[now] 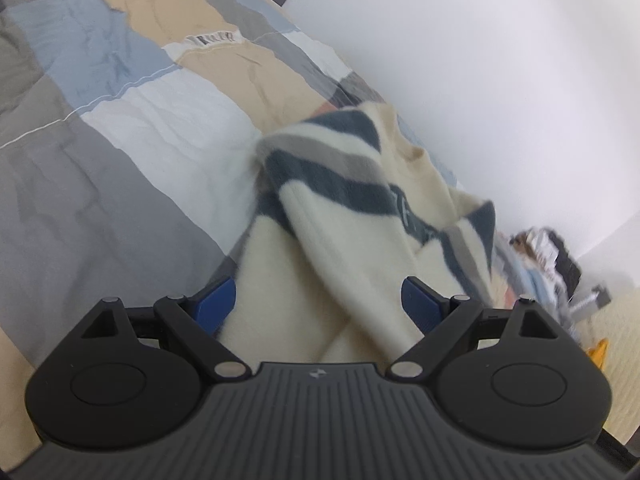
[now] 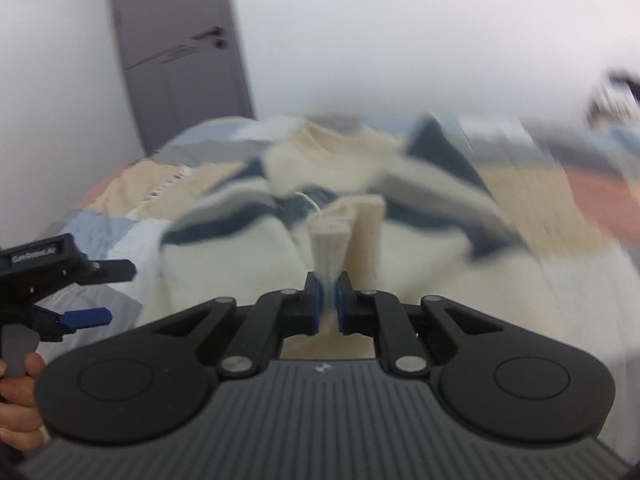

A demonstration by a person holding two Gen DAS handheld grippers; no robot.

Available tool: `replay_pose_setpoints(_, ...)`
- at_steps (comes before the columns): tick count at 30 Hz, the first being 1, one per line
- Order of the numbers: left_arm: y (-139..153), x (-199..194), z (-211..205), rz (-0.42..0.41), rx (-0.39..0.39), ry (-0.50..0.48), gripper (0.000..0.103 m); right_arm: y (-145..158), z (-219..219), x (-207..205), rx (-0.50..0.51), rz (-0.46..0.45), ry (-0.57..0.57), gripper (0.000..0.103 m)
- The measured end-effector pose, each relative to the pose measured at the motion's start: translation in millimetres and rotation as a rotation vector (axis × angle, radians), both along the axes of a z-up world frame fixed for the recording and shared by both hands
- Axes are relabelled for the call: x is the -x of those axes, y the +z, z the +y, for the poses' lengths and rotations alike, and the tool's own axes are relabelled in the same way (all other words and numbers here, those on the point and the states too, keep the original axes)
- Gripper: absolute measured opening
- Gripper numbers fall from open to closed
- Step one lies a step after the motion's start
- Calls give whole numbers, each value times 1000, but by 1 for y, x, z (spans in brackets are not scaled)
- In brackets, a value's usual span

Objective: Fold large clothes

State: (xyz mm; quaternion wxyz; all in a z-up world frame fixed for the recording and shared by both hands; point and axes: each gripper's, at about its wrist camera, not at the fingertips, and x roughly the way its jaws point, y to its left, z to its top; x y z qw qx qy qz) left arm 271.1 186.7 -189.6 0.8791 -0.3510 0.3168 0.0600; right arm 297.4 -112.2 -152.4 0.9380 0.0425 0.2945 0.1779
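Sweater (image 2: pixel 248 248) lay bunched on bed quilt (image 1: pixel 132 120). Right gripper (image 2: pixel 328 300) pinched ribbed cuff (image 2: pixel 332 240), lifting sleeve for fold; left gripper (image 1: pixel 320 300) wide, empty, above sweater body.

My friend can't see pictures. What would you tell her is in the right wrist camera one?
The right claw is shut on a ribbed cream cuff of a cream sweater with dark blue and grey stripes, which lies rumpled on a patchwork bedspread. At the left edge, the left claw is open, held in a hand; a grey door stands behind.
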Motion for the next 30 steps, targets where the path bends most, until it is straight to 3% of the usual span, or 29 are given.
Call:
replay_pose_setpoints(4,1,0,-13,5,-32,-13,92,-25,-36,1,-100,206,-54,11)
replay_pose_setpoints(8,5,0,-28,0,-61,-55,92,-36,-52,7,-167,267,-21,14)
replay_pose_setpoints(17,13,-1,-64,-21,-130,-161,92,-11,-65,21,-97,123,34,32)
replay_pose_setpoints(23,9,-7,-82,3,-145,-218,92,2,-72,24,-67,-37,87,34)
replay_pose_setpoints(27,7,-13,-91,7,-173,-256,92,-6,-59,7,-71,1,150,34)
replay_pose_setpoints(30,4,-13,-102,14,-246,-264,91,-16,-58,-9,-106,73,165,33)
